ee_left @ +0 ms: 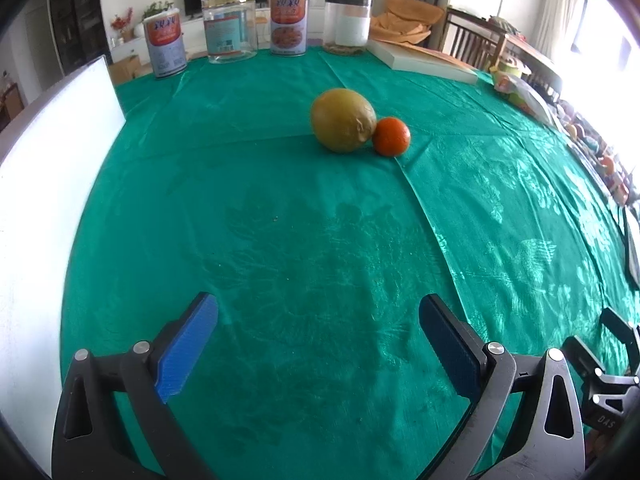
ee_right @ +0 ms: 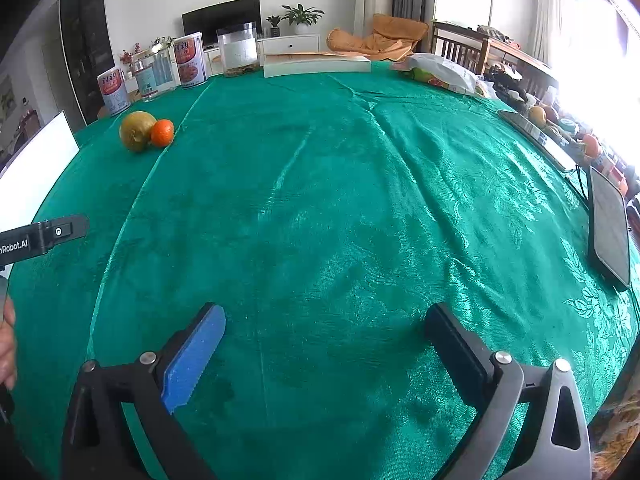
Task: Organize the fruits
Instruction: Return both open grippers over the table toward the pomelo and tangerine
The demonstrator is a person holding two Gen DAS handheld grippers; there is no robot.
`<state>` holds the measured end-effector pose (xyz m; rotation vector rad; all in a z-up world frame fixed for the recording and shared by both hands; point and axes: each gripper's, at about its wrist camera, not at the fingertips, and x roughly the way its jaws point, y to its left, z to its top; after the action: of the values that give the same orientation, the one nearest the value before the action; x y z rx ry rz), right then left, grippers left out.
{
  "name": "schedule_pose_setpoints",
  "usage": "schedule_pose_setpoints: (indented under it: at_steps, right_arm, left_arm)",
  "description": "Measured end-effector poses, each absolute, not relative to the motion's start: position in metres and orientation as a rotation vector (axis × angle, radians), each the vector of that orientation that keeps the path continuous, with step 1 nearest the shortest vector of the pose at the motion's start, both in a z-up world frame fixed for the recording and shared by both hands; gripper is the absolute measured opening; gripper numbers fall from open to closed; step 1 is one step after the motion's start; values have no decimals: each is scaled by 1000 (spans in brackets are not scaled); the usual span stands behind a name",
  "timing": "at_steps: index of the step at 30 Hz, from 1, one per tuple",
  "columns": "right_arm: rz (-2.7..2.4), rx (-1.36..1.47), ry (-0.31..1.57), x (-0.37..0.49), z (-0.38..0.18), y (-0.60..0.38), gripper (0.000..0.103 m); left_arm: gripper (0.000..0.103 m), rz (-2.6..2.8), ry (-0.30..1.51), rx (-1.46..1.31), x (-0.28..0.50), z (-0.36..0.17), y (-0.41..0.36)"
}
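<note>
Both tools wide apart, two fruits touching on green tabletop

Left wrist view: left tool at bottom of frame, blue-padded fingers spread wide, nothing between them, only green cloth below. Large yellow-green fruit sits upper centre of frame, small orange fruit just right of it, the two touching. Both rest on the green patterned tabletop, well apart from the tool. White board stands along left edge of frame. Back row at top of frame: two labelled cans, a clear jar with gold lid, a clear jar with dark lid. Flat white box at upper right. Part of the other tool shows at lower right corner.

Right wrist view: right tool at bottom of frame, fingers wide apart, empty, over bare cloth. Same two fruits are at upper left of frame, touching, orange one on the right. Tablet lies at right edge of frame. Plastic bag at upper right. A person's hand shows at left edge, partly cut off.
</note>
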<state>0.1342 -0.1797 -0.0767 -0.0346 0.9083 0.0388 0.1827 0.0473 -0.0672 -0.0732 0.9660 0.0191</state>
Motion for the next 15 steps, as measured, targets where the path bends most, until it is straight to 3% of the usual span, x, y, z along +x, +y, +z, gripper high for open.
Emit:
schedule_pose_setpoints:
  at_steps: [15]
  right_arm:
    - [46,-37,914,135,-77,-178,103]
  left_arm:
    - [101,86,934,-54,177,-78,71]
